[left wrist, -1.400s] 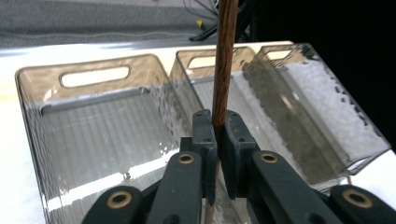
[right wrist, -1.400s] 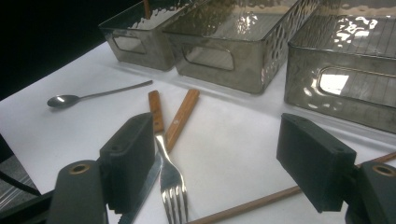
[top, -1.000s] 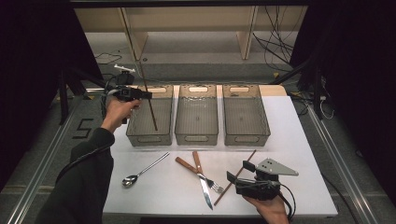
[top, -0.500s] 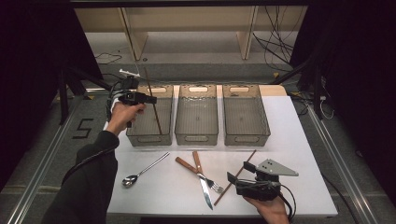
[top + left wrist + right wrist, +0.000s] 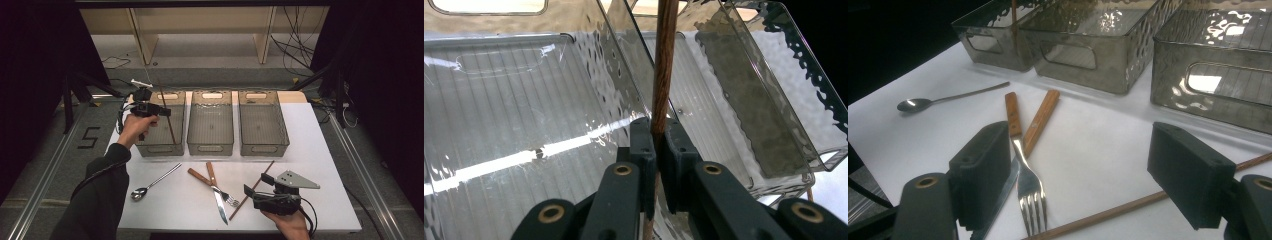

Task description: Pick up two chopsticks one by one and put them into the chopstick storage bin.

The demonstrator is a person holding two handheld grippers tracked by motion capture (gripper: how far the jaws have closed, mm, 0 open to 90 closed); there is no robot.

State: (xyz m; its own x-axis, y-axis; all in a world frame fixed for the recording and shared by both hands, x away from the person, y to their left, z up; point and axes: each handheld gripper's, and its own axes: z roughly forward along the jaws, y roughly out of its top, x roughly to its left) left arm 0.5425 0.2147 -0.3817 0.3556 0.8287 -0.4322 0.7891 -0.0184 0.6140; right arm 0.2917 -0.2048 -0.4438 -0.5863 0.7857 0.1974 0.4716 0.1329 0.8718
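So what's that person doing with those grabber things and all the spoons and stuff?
A person holds a gripper in each hand. The left gripper is shut on a chopstick, holding it over the left bin of three. The right gripper is open, low over the table near a second chopstick. A spoon, fork and knife lie on the table.
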